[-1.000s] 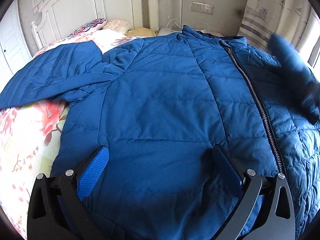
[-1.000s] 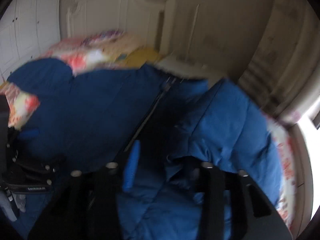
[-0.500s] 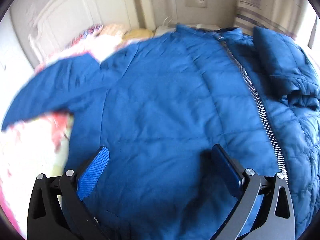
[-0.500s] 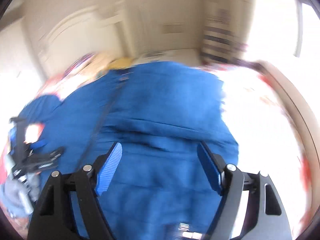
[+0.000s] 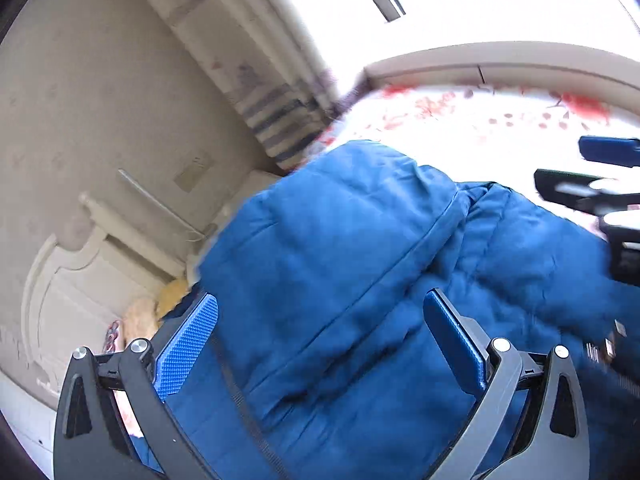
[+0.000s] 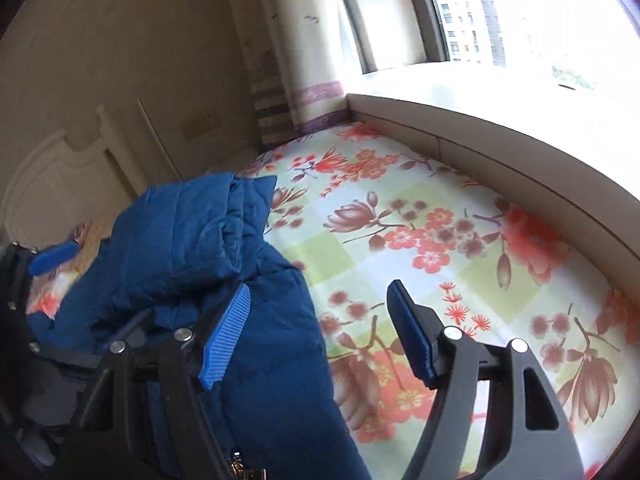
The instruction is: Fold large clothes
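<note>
The blue puffer jacket [image 5: 360,280] is lying on the bed, on the floral sheet [image 6: 440,232], with one side flopped over onto itself. Left tongs [image 5: 320,344] are spread wide above the quilted fabric – nothing pinched. Right tongs [image 6: 320,332] are closing a bit (pads aren't pressing on anything): one finger by the jacket's edge, the other over bare sheet. Both views are tilted – window [image 6: 480,12] up top.
</note>
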